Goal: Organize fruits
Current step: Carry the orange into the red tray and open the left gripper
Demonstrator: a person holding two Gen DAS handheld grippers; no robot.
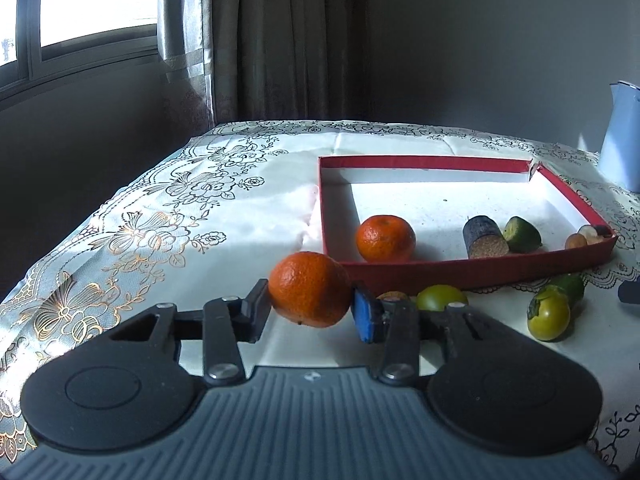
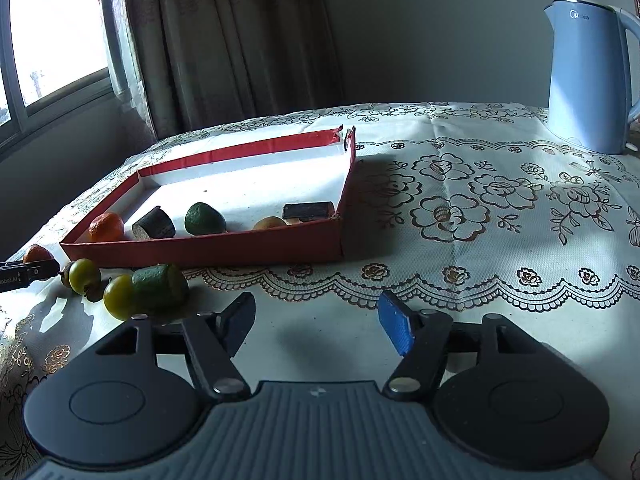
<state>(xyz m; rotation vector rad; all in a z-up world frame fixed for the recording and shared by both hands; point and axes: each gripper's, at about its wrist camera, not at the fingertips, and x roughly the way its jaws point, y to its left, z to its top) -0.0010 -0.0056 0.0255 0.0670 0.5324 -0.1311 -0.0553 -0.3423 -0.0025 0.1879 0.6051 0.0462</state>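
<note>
Here two oranges (image 1: 310,289) show, one in the tray (image 1: 460,270).

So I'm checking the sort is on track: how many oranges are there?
2. One orange lies in the red box, near its left corner. The other orange is outside it, gripped between the left fingers. More may be hidden behind the box wall.

A home room: a floral cloth (image 2: 460,200) covers the table, with curtains (image 2: 224,40), a window (image 1: 88,0) and an electric kettle (image 2: 588,80).
</note>
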